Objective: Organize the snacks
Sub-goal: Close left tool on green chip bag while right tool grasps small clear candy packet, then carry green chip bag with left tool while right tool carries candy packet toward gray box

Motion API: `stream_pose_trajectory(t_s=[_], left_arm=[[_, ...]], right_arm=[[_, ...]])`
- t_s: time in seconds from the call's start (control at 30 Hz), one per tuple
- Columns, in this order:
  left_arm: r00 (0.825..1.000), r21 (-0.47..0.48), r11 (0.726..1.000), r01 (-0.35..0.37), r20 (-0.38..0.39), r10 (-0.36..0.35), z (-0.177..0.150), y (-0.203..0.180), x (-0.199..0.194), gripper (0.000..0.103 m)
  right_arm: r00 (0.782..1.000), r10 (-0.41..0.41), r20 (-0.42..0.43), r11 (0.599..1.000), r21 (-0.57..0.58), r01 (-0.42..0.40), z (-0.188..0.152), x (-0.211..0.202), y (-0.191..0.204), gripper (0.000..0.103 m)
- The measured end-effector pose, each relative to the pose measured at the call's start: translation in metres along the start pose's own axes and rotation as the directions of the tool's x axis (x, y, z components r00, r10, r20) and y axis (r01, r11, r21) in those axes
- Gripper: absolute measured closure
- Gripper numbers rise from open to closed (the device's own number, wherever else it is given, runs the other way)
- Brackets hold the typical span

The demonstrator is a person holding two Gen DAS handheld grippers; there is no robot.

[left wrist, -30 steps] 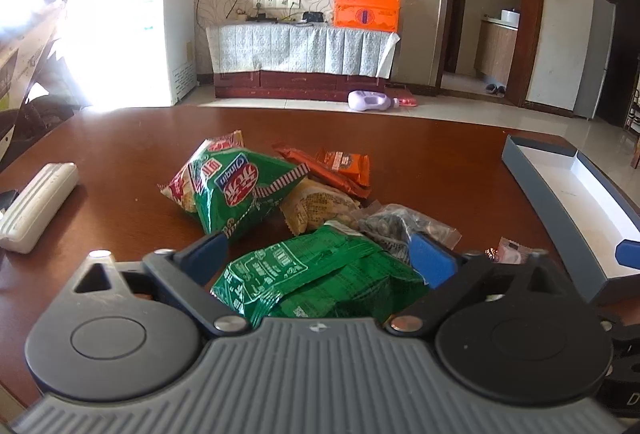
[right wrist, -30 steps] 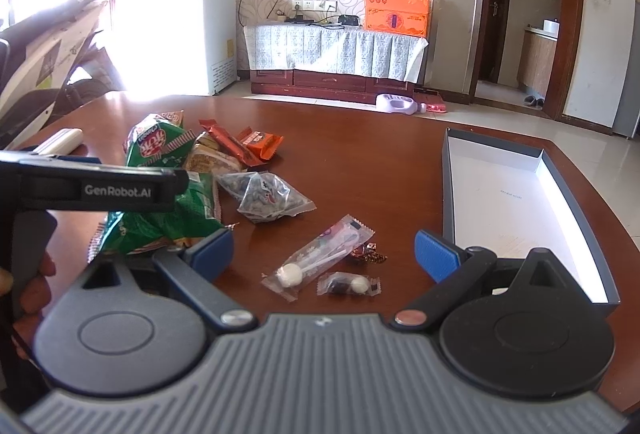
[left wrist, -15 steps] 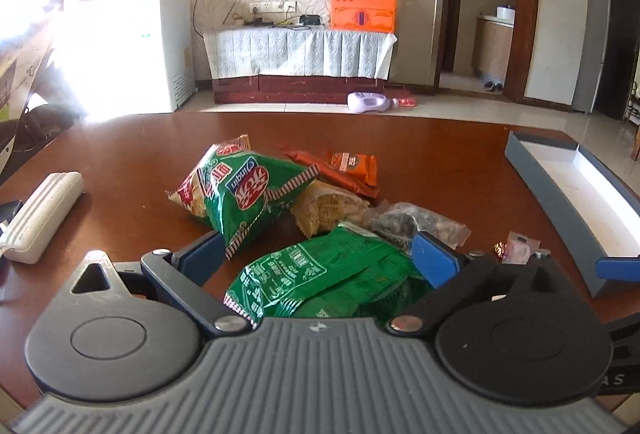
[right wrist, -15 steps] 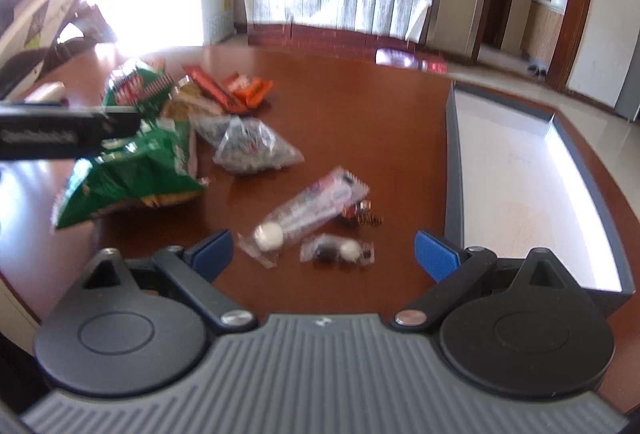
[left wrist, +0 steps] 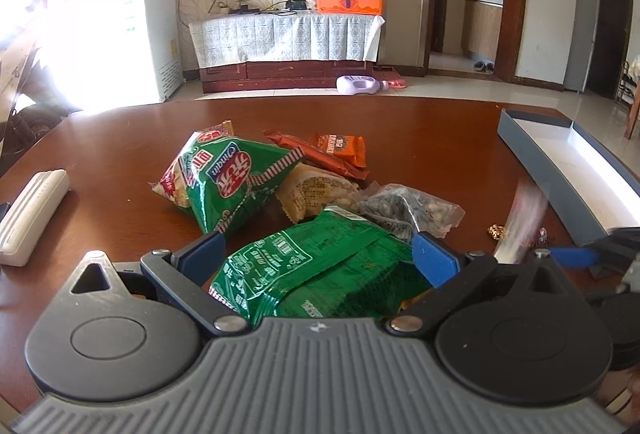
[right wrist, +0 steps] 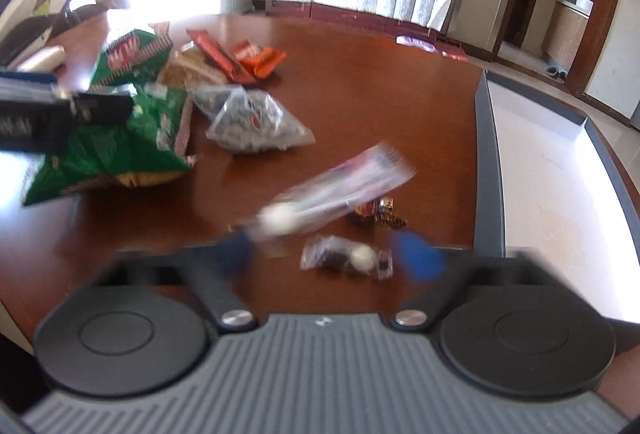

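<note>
My left gripper (left wrist: 316,254) is open, its blue fingers on either side of a green snack bag (left wrist: 320,270) that lies on the brown table (left wrist: 120,149). Behind it lie a second green bag (left wrist: 232,181), a tan packet (left wrist: 316,191), orange packets (left wrist: 336,149) and a clear bag of seeds (left wrist: 416,203). My right gripper (right wrist: 336,254) is open and blurred, low over a small clear candy packet (right wrist: 348,260). A long clear packet (right wrist: 336,189) and small wrapped candies (right wrist: 380,215) lie just beyond it. The left gripper shows at the left of the right wrist view (right wrist: 48,113).
An open dark-rimmed box with a white inside (right wrist: 540,169) lies at the table's right; it also shows in the left wrist view (left wrist: 560,161). A white case (left wrist: 32,213) lies at the table's left edge. A TV stand and freezer stand beyond the table.
My right gripper has dropped and moved forward toward the small candy packets, and its jaws have narrowed a little. My left gripper has edged forward around the green bag.
</note>
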State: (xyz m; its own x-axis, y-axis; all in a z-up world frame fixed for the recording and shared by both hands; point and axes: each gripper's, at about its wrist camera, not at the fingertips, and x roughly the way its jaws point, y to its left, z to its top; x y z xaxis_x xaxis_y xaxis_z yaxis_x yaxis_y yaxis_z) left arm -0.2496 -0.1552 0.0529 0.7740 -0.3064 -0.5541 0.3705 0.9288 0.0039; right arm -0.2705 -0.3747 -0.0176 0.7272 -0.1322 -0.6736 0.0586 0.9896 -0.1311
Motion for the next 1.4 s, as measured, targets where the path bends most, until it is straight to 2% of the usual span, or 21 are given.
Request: stream_pose_trajectory(t_s=[0.07,0.27,0.3,0.33,0.4,0.53,0.6,0.7,0.8,0.87,0.9,0.93,1.13,1.23,1.27,1.3,1.33,1.37,1.4], left_arm=[[1.000,0.005,1.000,0.006,-0.006,-0.006,0.000,-0.001,0.001,0.002],[0.999,0.030,0.999,0.040,-0.001,-0.040,-0.003,-0.006,0.002,0.004],[0.999,0.038,0.998,0.048,-0.003,-0.048,-0.003,-0.007,0.003,0.014],[0.998,0.044,0.997,0.061,-0.012,-0.061,-0.003,-0.007,0.004,0.030],[0.997,0.048,0.996,0.079,-0.018,-0.079,-0.003,-0.008,0.005,0.032],[0.995,0.067,0.993,0.101,-0.002,-0.101,-0.003,-0.010,0.003,0.054],[0.994,0.072,0.991,0.111,-0.004,-0.111,-0.003,-0.011,0.003,0.060],[0.991,0.066,0.989,0.135,-0.002,-0.135,-0.001,-0.009,0.003,0.082],[0.988,0.065,0.986,0.153,0.005,-0.154,-0.001,-0.007,0.000,0.091],[0.987,0.066,0.985,0.158,0.009,-0.159,0.000,-0.007,-0.001,0.092],[0.987,0.063,0.985,0.162,0.012,-0.163,0.000,-0.006,-0.002,0.092],[0.985,0.059,0.984,0.169,0.016,-0.170,0.000,-0.004,-0.003,0.092],[0.983,0.031,0.983,0.178,0.047,-0.180,0.004,0.006,-0.011,0.093],[0.984,0.044,0.984,0.171,0.035,-0.173,0.003,0.008,-0.012,0.091],[0.986,0.054,0.985,0.163,0.033,-0.165,0.002,0.009,-0.013,0.089],[0.986,0.068,0.984,0.162,0.030,-0.164,0.001,0.011,-0.015,0.077],[0.986,0.074,0.984,0.162,0.034,-0.165,0.000,0.014,-0.016,0.051],[0.985,0.077,0.984,0.162,0.043,-0.166,-0.001,0.018,-0.019,0.037],[0.985,0.079,0.984,0.161,0.053,-0.166,-0.003,0.021,-0.021,0.019]], right_arm=[[1.000,-0.023,0.000,0.999,-0.047,0.023,0.000,0.000,0.005,0.077],[1.000,0.015,0.003,0.999,-0.031,-0.015,0.002,-0.005,0.002,0.077],[1.000,0.020,0.008,0.999,-0.030,-0.020,0.002,-0.007,0.002,0.078],[1.000,0.025,0.015,0.999,-0.028,-0.025,0.003,-0.008,0.002,0.078],[0.998,0.040,0.039,0.999,-0.012,-0.040,0.005,-0.013,0.000,0.078],[0.994,0.059,0.087,0.998,0.008,-0.060,0.008,-0.024,-0.004,0.078],[0.992,0.065,0.111,0.997,0.023,-0.068,0.009,-0.028,-0.007,0.078],[0.988,0.074,0.136,0.996,0.037,-0.080,0.012,-0.033,-0.010,0.078],[0.985,0.082,0.150,0.995,0.040,-0.089,0.013,-0.036,-0.010,0.079],[0.985,0.087,0.152,0.995,0.034,-0.093,0.014,-0.037,-0.009,0.079],[0.984,0.090,0.152,0.995,0.031,-0.096,0.014,-0.038,-0.008,0.088],[0.984,0.093,0.152,0.995,0.027,-0.098,0.014,-0.038,-0.007,0.089],[0.988,0.089,0.127,0.996,-0.013,-0.088,0.012,-0.034,0.001,0.089],[0.994,0.085,0.066,0.996,-0.021,-0.084,0.005,-0.028,0.000,0.088],[0.996,0.077,0.044,0.997,-0.018,-0.077,0.002,-0.027,-0.001,0.083],[0.996,0.079,0.029,0.997,-0.022,-0.078,-0.001,-0.027,-0.002,0.071],[0.997,0.072,0.028,0.997,-0.030,-0.071,-0.004,-0.030,-0.003,0.063],[0.998,0.056,0.036,0.998,-0.041,-0.054,-0.007,-0.033,-0.004,0.046],[0.998,0.037,0.050,0.998,-0.054,-0.035,-0.009,-0.036,-0.004,0.033]])
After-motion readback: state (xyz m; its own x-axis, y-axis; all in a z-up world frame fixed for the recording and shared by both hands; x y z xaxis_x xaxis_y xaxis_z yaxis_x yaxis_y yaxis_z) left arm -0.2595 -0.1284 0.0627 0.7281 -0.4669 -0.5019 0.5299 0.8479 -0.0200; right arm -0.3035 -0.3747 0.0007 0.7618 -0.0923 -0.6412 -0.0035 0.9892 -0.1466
